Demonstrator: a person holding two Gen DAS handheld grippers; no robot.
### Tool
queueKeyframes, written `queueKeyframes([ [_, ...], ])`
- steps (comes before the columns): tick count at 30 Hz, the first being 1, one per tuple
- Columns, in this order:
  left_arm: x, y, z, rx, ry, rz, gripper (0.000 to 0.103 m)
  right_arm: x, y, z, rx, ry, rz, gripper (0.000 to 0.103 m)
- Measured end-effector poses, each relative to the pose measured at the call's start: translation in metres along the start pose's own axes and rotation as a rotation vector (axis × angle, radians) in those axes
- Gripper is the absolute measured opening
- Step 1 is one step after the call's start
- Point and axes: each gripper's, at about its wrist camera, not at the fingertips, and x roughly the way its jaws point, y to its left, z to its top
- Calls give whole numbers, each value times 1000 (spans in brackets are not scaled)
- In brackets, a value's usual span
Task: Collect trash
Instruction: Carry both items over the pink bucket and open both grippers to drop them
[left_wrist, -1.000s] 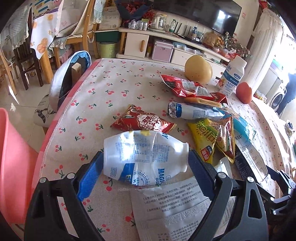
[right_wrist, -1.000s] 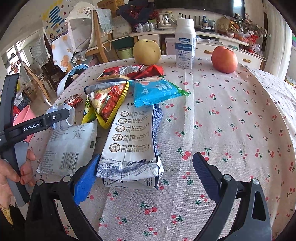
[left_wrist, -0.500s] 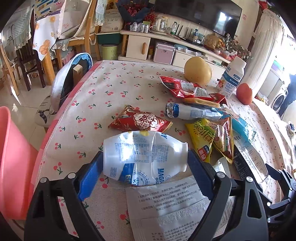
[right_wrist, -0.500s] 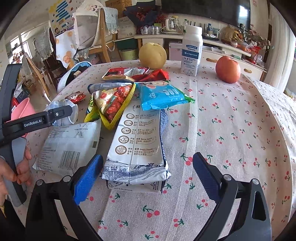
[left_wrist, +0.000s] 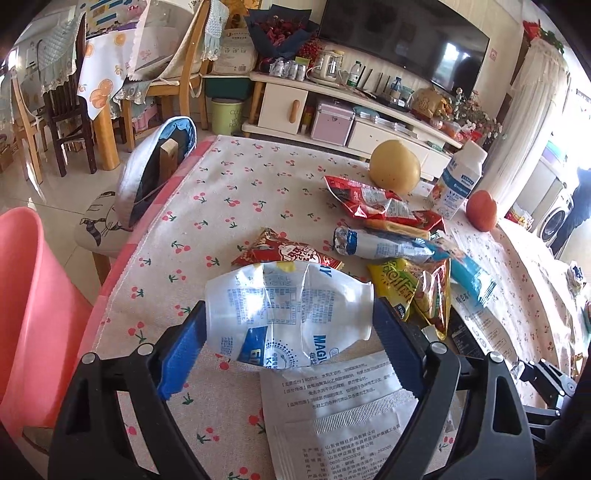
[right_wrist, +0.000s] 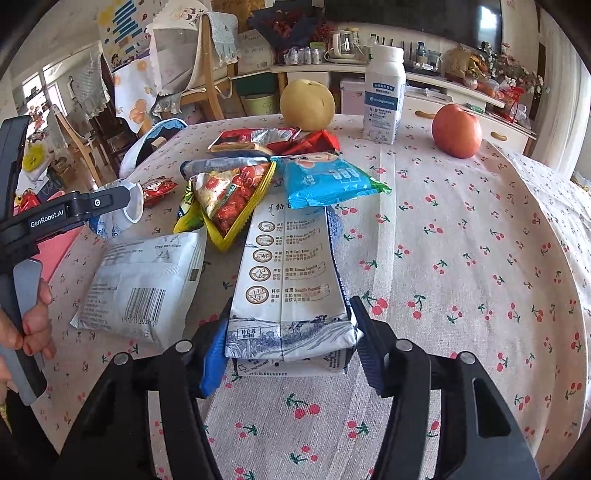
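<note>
My left gripper (left_wrist: 286, 332) is shut on a crushed white plastic bottle (left_wrist: 288, 314) and holds it just above the cherry-print tablecloth (left_wrist: 229, 188). My right gripper (right_wrist: 288, 343) is shut on the near end of a flattened white and blue milk carton (right_wrist: 291, 273) that lies on the table. The bottle also shows in the right wrist view (right_wrist: 118, 218), behind the left gripper's arm. Other wrappers lie between: a white pouch (right_wrist: 144, 288), a yellow snack bag (right_wrist: 225, 195), a blue wrapper (right_wrist: 325, 177), red wrappers (left_wrist: 369, 199) and a small red packet (left_wrist: 288, 253).
A pink bin (left_wrist: 33, 306) stands left of the table. A yellow pear (right_wrist: 306, 105), a white upright bottle (right_wrist: 384, 99) and a red apple (right_wrist: 456, 131) stand at the table's far side. A chair with a blue-lined bag (left_wrist: 155, 173) is beside the table.
My right gripper has moved forward and closed on the milk carton's near end. My left gripper has lifted the crushed bottle slightly off the cloth.
</note>
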Motion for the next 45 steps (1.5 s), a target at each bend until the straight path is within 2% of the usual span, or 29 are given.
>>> queueKeyframes([
  [6, -16, 7, 1, -28, -32, -20, 88, -17, 1, -6, 22, -18, 30, 60],
  [11, -30, 9, 1, -35, -68, -27, 88, -33, 0, -11, 60, -29, 93, 60],
  [21, -56, 9, 3, -9, -134, -1, 88, -82, 34, -5, -33, -189, 114, 60],
  [27, -75, 19, 5, -36, -183, 19, 88, -98, 60, 2, -78, -235, 127, 60],
  [35, -100, 59, 12, -128, -241, 149, 88, -100, 107, 17, -120, -245, 201, 60],
  [45, -126, 148, 16, -370, -257, 332, 88, -84, 202, 47, -221, -228, 355, 60],
])
